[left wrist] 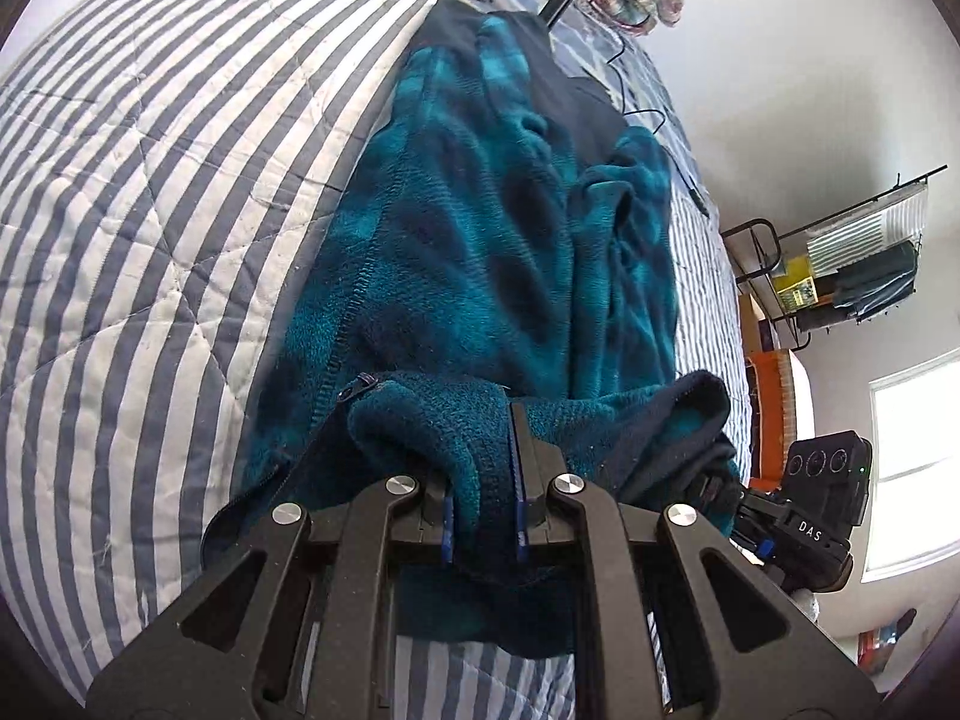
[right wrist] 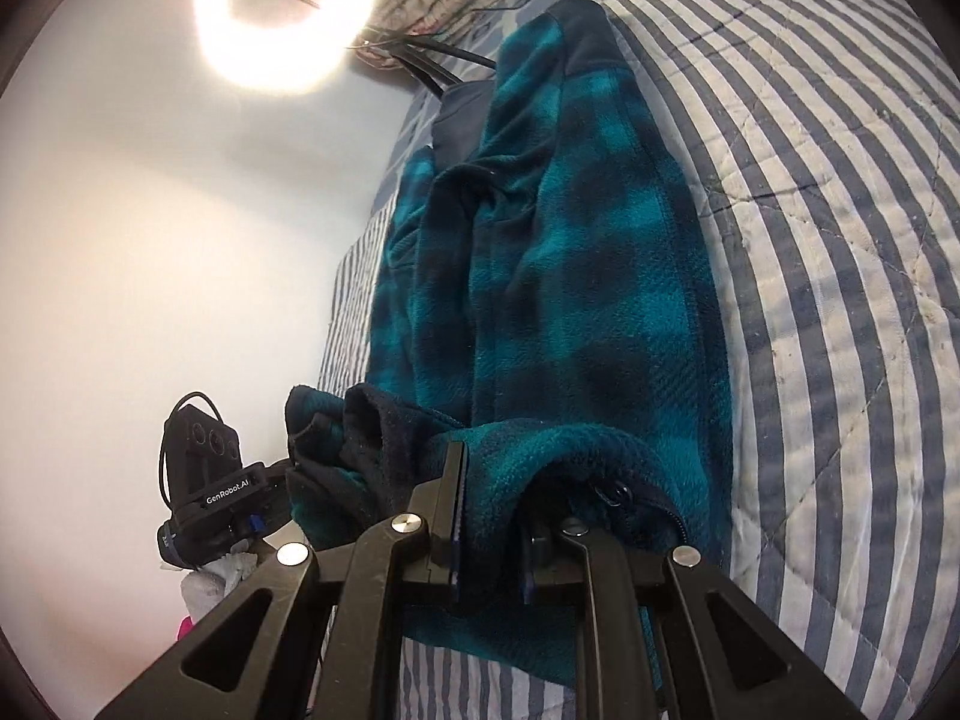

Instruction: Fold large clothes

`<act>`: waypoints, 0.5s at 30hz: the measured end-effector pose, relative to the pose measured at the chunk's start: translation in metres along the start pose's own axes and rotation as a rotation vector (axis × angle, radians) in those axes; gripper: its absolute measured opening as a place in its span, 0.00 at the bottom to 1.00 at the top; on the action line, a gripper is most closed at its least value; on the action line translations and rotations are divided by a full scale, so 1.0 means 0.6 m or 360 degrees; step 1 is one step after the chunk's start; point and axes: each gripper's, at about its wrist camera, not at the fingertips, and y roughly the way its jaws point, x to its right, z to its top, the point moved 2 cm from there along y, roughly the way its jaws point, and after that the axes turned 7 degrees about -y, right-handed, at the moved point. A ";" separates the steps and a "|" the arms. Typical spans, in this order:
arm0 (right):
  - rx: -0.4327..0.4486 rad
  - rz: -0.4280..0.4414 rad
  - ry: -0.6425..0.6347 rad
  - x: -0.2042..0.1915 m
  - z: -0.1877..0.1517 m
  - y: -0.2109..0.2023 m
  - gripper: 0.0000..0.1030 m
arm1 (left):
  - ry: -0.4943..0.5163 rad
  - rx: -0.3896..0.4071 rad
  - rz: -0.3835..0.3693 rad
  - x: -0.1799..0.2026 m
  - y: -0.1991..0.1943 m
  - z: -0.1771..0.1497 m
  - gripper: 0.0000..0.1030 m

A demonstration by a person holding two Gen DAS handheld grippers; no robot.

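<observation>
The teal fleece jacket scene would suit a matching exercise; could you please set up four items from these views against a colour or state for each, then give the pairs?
Column one:
1. fleece jacket
2. bed quilt
3. ring light
4. left gripper

Column two:
A. glowing white
B. blue and white stripes
C. shut on the jacket's hem
D. teal and dark plaid

Pairs: 1-D, 2-B, 3-A, 4-C
</observation>
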 end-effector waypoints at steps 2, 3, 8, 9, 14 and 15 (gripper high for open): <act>0.0001 0.0031 0.0037 0.008 0.001 0.002 0.14 | -0.0004 -0.0011 -0.0005 0.000 0.004 0.003 0.12; 0.0000 0.0063 0.0069 0.011 0.003 0.004 0.18 | -0.0013 -0.0020 -0.0012 -0.001 0.005 0.004 0.13; 0.0005 0.0251 0.0133 0.009 0.009 -0.016 0.53 | -0.0185 -0.0122 -0.0176 -0.017 -0.004 0.019 0.28; 0.0018 0.0279 0.0133 0.006 0.009 -0.020 0.71 | -0.0218 -0.0136 -0.0223 -0.020 -0.008 0.021 0.35; 0.0107 0.0337 0.0105 -0.006 0.014 -0.065 0.83 | -0.0354 -0.0127 -0.0478 -0.031 -0.038 0.036 0.51; 0.0125 0.0310 0.0078 -0.009 0.013 -0.078 0.81 | -0.0353 -0.0115 -0.0499 -0.031 -0.047 0.039 0.51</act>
